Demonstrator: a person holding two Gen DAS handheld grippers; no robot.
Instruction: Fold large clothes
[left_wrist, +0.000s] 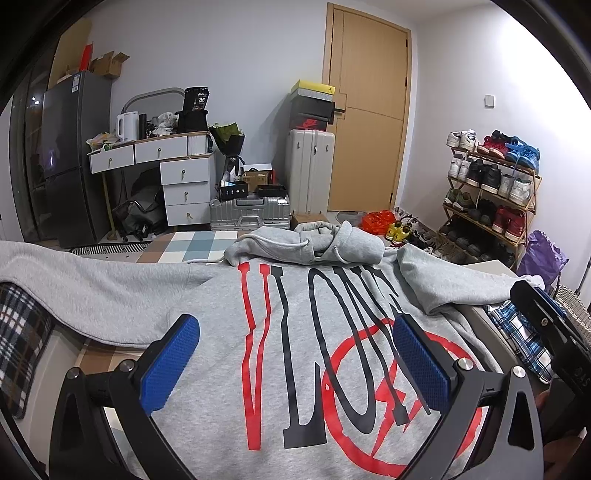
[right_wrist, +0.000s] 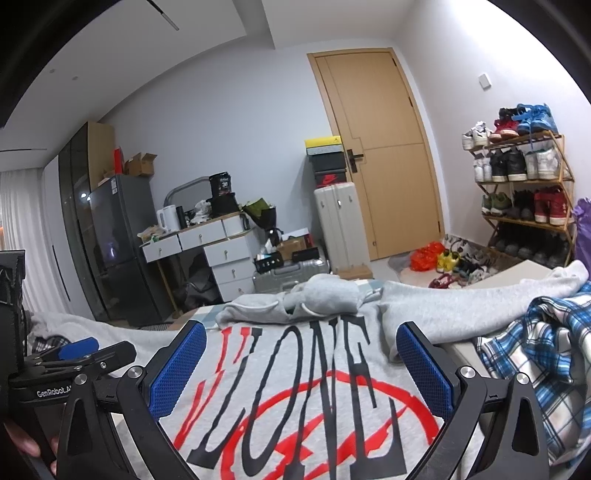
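Observation:
A grey hoodie (left_wrist: 207, 314) with red and black lettering lies flat, print up, on the bed; it also shows in the right wrist view (right_wrist: 295, 387). Its hood (left_wrist: 317, 243) is bunched at the far end, and its sleeves spread to both sides. My left gripper (left_wrist: 295, 332) is open and empty, hovering over the hoodie's lower body. My right gripper (right_wrist: 301, 339) is open and empty, just to the right of it over the same print. The right gripper's body (left_wrist: 546, 332) shows at the right edge of the left wrist view, and the left gripper's body (right_wrist: 74, 362) at the left edge of the right wrist view.
A blue plaid shirt (right_wrist: 535, 362) lies crumpled at the hoodie's right. A dark plaid cloth (left_wrist: 22, 343) lies at its left. Beyond the bed stand a white desk (left_wrist: 166, 166), suitcases (left_wrist: 251, 214), a door (left_wrist: 369, 110) and a shoe rack (left_wrist: 491, 192).

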